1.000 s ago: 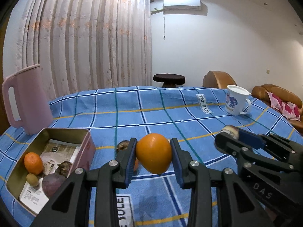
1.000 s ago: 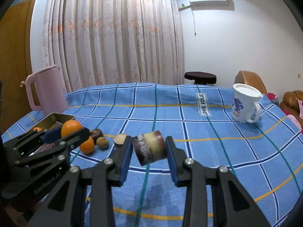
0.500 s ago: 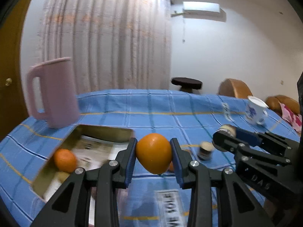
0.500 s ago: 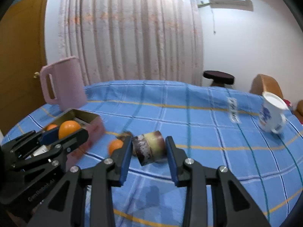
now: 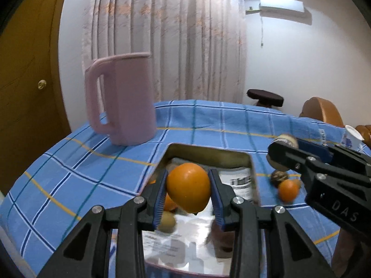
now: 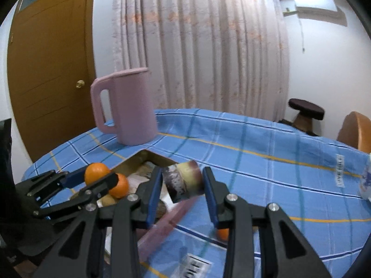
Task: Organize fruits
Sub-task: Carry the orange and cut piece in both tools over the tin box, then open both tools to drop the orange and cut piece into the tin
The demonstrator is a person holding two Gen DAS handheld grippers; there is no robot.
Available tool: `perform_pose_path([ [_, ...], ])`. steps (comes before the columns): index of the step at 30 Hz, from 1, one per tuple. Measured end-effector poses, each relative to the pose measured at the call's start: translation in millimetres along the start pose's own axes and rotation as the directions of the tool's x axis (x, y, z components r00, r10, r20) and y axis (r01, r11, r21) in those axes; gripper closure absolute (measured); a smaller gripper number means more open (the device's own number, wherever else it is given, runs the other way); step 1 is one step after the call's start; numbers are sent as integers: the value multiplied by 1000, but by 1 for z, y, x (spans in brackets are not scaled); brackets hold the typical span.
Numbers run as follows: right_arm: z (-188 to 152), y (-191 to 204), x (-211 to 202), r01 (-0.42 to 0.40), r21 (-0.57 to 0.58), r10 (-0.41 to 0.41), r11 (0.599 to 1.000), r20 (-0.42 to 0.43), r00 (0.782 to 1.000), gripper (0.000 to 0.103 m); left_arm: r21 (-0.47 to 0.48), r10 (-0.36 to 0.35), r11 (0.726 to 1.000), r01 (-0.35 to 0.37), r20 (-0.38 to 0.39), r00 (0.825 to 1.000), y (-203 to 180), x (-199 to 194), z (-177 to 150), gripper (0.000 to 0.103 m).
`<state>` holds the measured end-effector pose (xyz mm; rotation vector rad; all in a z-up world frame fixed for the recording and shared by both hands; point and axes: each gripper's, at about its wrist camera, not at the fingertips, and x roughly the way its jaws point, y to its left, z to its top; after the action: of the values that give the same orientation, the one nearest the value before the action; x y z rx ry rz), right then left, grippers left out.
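My left gripper (image 5: 188,191) is shut on a large orange (image 5: 188,187), held in the air above the open metal tin (image 5: 209,151). Inside the tin lie a small orange (image 5: 169,202), a green-brown fruit (image 5: 166,222) and printed paper. My right gripper (image 6: 182,183) is shut on a cut purple and cream fruit piece (image 6: 184,180), hanging just right of the tin's far corner (image 6: 148,154). In the right wrist view the left gripper (image 6: 97,177) shows at lower left with the orange (image 6: 96,170). On the cloth beside the tin lie a small orange (image 5: 288,190) and a brown fruit (image 5: 279,178).
A tall pink jug (image 5: 121,99) stands on the blue checked tablecloth (image 5: 208,118) just behind the tin. A white mug (image 5: 352,136) stands at the far right edge. Behind the table are curtains, a wooden door on the left, a dark stool (image 6: 306,110) and brown seats.
Both grippers have swung left with their fruit. The tin, earlier off to the lower left, now lies directly under the left gripper, and the pink jug has come to the middle of both views.
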<state>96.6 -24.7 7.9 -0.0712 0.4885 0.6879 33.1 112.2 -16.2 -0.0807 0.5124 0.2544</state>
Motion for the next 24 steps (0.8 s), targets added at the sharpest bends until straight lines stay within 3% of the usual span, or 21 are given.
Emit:
perform_pose_path([
  [11,-14,28,44,-75,-23,72,997,-113,991,65,-15,16,1000,-18,-94,995,23,18,-18,66],
  [21,-24,29,53,-132,-21,126,991,-183,975,63,-39,3,999,-9,-162,987,27,22,-25,65],
  [24,-23,26,44,-133,-14,129,991,-161,979,49,-58,1,998,-10,-153,988,30,15,-26,65],
])
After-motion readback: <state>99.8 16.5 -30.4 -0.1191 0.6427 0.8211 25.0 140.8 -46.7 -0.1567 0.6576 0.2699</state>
